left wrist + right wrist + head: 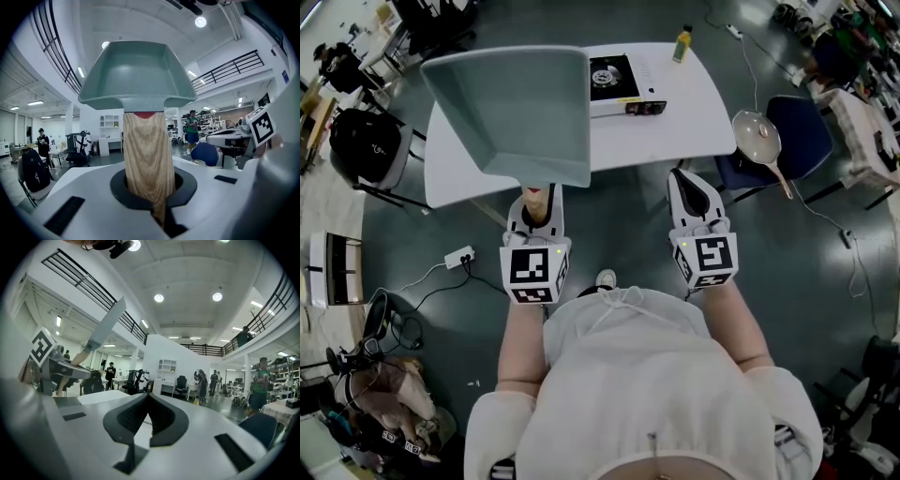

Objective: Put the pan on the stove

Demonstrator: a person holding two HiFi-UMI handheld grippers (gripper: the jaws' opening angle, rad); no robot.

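A square grey-green pan [511, 108] with a wooden handle [145, 154] is held up in the air over the near left part of the white table [694, 122]. My left gripper [536, 208] is shut on that handle, and the pan's bowl [138, 75] rises above the jaws. A small portable gas stove [614, 82] sits at the far middle of the table, to the right of the pan. My right gripper [698, 202] hangs off the table's near edge, shut with nothing in it [149, 416]. The raised pan [105, 326] shows edge-on at its left.
A yellow bottle [682, 43] stands at the table's far right corner. A round pan [757, 138] lies on a blue chair [802, 131] right of the table. A black backpack [366, 145] on a chair is at the left; a power strip [457, 256] lies on the floor.
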